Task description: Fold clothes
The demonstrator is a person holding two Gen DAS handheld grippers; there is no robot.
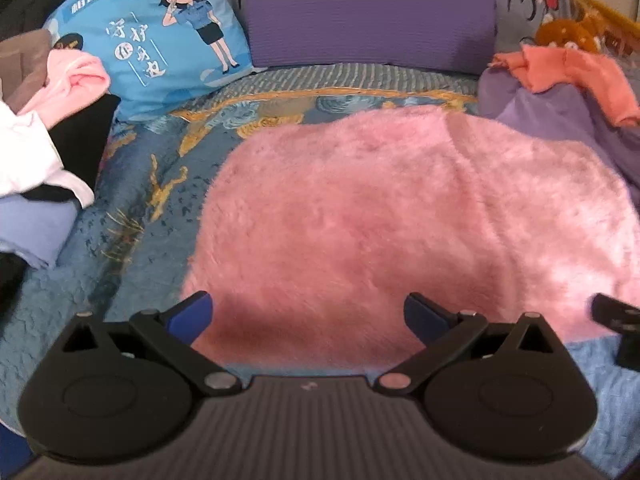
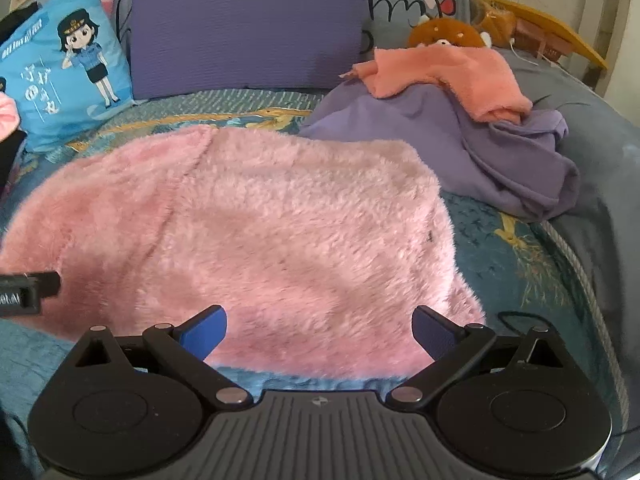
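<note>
While both tongs gape, the pink fleece [image 2: 256, 232] lies flat, long axis crosswise.

Bed with blue patterned quilt [image 2: 520, 248]; purple cushion [image 2: 248, 24] at head, blue cartoon pillow [image 1: 160, 32] beside it.

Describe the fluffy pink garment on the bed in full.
The pink garment is a plush, long-pile fleece piece, lying flat in a rough rectangle on the blue patterned bedspread. A seam or fold line runs across it near the far edge. Its far right corner meets the purple clothing. Both open claws, left and right, are at its near edge, gripping nothing.
</note>
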